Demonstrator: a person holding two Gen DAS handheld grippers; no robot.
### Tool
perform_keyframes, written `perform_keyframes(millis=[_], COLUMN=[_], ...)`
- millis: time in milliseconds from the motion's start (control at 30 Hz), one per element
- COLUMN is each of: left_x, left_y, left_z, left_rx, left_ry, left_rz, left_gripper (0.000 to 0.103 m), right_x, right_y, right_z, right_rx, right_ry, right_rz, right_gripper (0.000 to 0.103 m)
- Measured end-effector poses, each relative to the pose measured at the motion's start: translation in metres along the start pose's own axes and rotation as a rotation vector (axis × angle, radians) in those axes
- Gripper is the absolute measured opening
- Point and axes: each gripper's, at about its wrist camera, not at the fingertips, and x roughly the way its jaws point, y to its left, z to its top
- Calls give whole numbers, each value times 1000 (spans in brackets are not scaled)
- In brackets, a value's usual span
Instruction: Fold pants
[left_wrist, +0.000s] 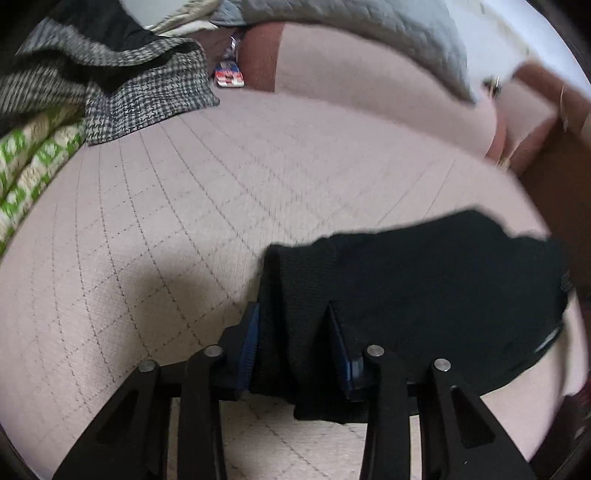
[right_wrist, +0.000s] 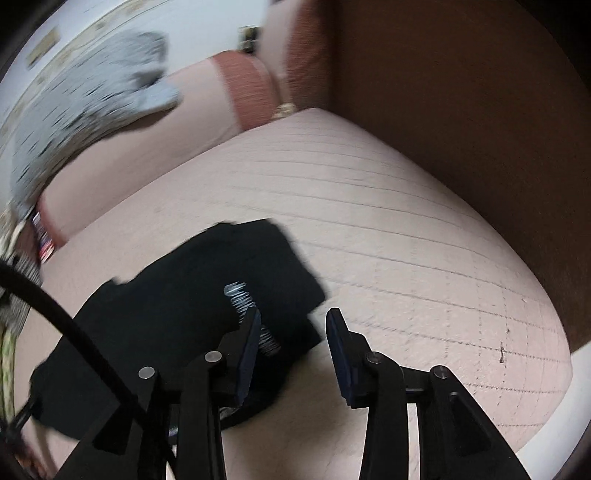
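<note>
Pink quilted bed (left_wrist: 184, 206) fills both views; houndstooth garment (left_wrist: 147, 99) upper left of left view. Black pants (left_wrist: 424, 288) bunched lower right there, lower left in right view. My left gripper (left_wrist: 291, 332) jaws clamp pants fold. My right gripper (right_wrist: 291, 332) jaws parted, holding nothing, beside pants edge.
</note>
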Motion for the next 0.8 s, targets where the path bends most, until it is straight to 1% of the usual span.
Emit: perform_keyframes(millis=[100, 133, 167, 233, 267, 333, 367, 400, 467, 500, 567, 633, 667, 700, 733, 800], left_x=[-15, -20, -24, -27, -26, -22, -19, -16, -13, -13, -12, -12, -10, -9, -7, -5], left_y=[10, 14, 18, 25, 28, 31, 32, 34, 37, 38, 40, 43, 44, 45, 47, 48], left_z=[-1, -2, -2, -2, -2, -3, -3, -2, -2, -2, -2, -3, -3, -3, -3, -3], left_rx=[-91, -119, -146, -210, -240, -277, -293, -304, -322, -332, -341, -349, -354, -361, -371, -387], left_ry=[-63, -84, -101, -123, -124, -113, -102, -93, -86, -85, -86, -81, -75, -68, -60, -48], left_rz=[-62, -91, -119, -184, -214, -248, -251, -247, -252, -258, -257, -251, -248, -248, -253, -266], left_gripper=[40, 41, 45, 50, 50, 50, 50, 50, 50, 50, 50, 50, 51, 51, 51, 51], right_x=[16, 20, 25, 34, 38, 47, 49, 50, 44, 36, 10, -9, -16, -16, -10, 6], right_y=[-29, -31, -34, -30, -26, -21, -17, -13, -10, -12, -21, -32, -39, -41, -41, -40], right_z=[-1, 0, 1, 6, 9, 14, 17, 19, 23, 25, 28, 27, 22, 19, 13, 2], right_rx=[139, 163, 187, 194, 194, 185, 171, 161, 165, 184, 237, 271, 285, 281, 251, 188], right_ry=[25, 27, 27, 35, 39, 61, 84, 102, 115, 112, 76, 51, 49, 58, 79, 129], right_rz=[60, 77, 102, 119, 125, 132, 138, 149, 170, 204, 269, 294, 278, 245, 175, 47], right_gripper=[40, 40, 40, 40, 40, 39, 22, 11, 9, 8, 8, 8, 8, 8, 8, 16])
